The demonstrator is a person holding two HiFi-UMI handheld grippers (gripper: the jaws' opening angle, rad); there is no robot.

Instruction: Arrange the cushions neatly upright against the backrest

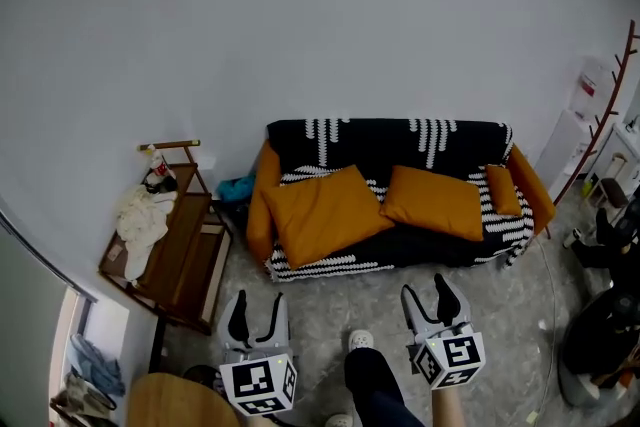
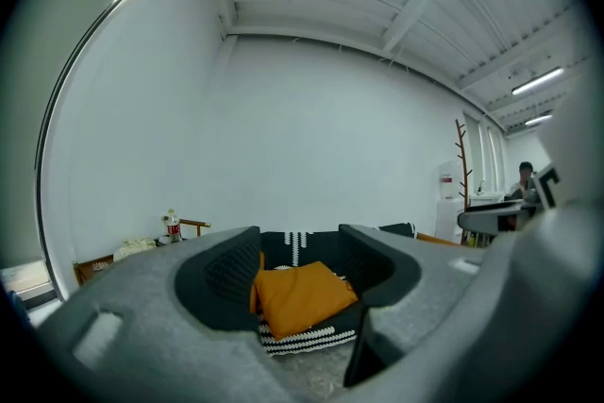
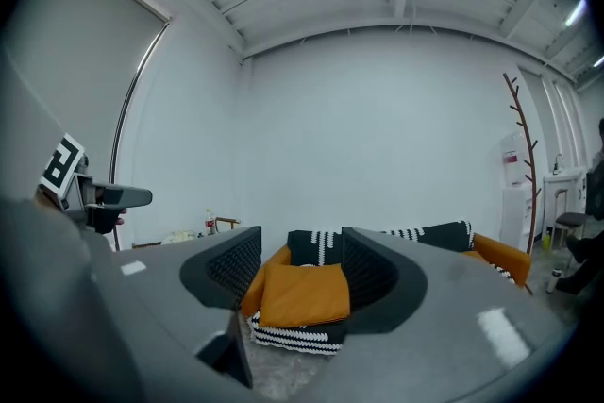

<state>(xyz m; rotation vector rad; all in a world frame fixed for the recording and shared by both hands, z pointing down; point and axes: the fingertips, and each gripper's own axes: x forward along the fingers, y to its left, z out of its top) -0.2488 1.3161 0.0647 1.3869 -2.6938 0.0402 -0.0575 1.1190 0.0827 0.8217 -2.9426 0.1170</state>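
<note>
Head view first: the sofa (image 1: 390, 145) has orange upholstery under a black knitted throw with chunky white zigzag bands. Three orange fabric cushions are on the seat. The big cushion (image 1: 325, 212) is a square one flopped flat at the left end, and the middle cushion (image 1: 435, 202) is slumped at the centre. The small cushion (image 1: 503, 190) is narrow and sits by the right armrest. My left gripper (image 1: 258, 300) and right gripper (image 1: 428, 295) hang over the speckled floor, well short of the sofa. Each carries a cube with black-and-white square markers. A slatted wooden rack (image 1: 180, 255) with pale cloth on it stands to the left.

Left gripper view: the grey jaws with ribbed black pads are spread apart, gripping nothing. The big cushion shows far off through the gap. There's a bottle (image 2: 172, 226) on the rack, but its red label is too small to read.

Right gripper view: same deal here. The jaws are parted and empty, with that orange cushion and the striped throw far beyond them.
</note>
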